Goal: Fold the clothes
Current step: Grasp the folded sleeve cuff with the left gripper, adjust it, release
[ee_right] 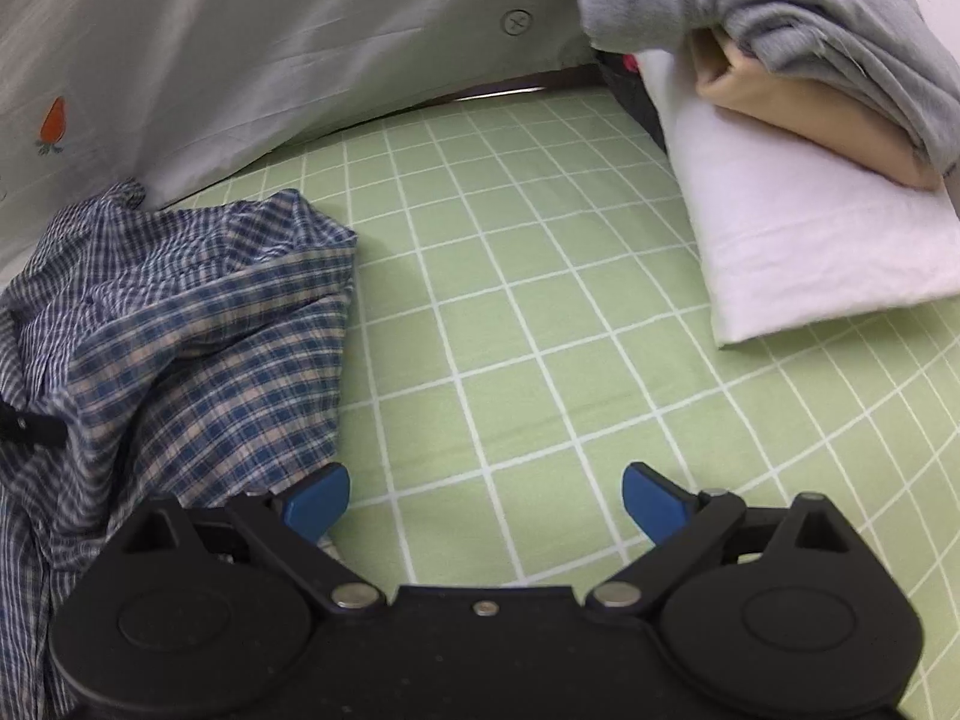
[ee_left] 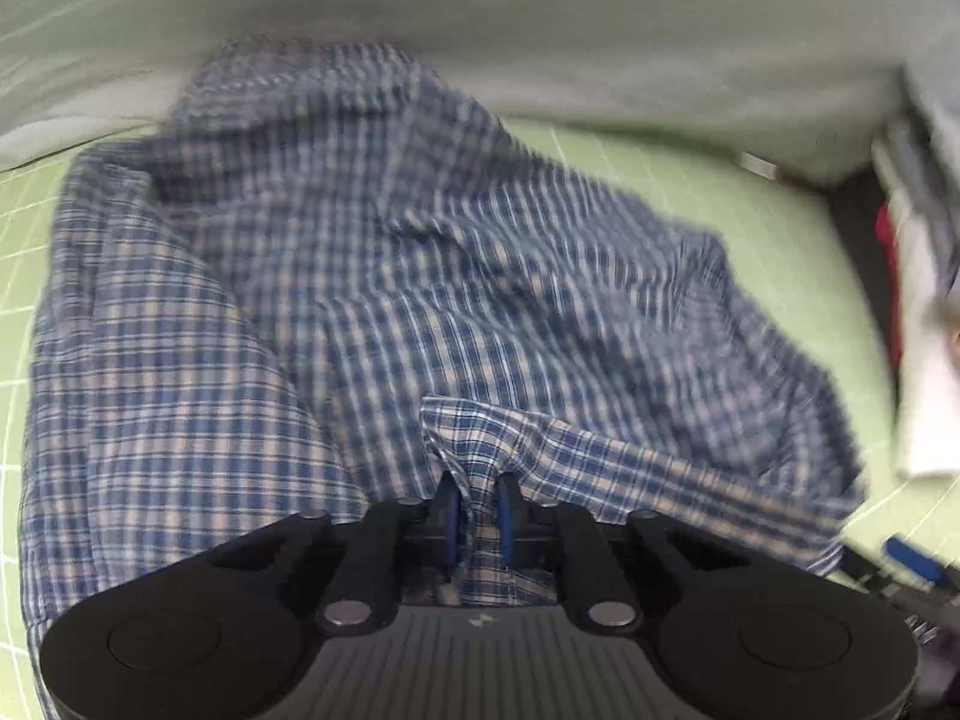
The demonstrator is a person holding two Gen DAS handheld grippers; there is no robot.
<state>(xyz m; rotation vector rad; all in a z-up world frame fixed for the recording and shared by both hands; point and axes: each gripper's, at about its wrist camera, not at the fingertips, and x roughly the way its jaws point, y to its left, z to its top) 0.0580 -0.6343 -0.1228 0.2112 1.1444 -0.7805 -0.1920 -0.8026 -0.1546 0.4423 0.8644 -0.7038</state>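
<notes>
One left tool (ee_left: 477,495) pinches the checked shirt's (ee_left: 360,276) near edge.

No legible txt anywhere.

Left tool (ee_left: 478,501) pinches the plaid shirt (ee_left: 360,276) — green sheet (ee_left: 750,228) beneath

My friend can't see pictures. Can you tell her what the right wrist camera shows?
The right gripper hangs open, nothing between its blue fingers, over a green checked sheet. A crumpled blue plaid shirt lies to its left. At upper right sits a stack of folded clothes, white at the bottom, tan and grey above.
</notes>
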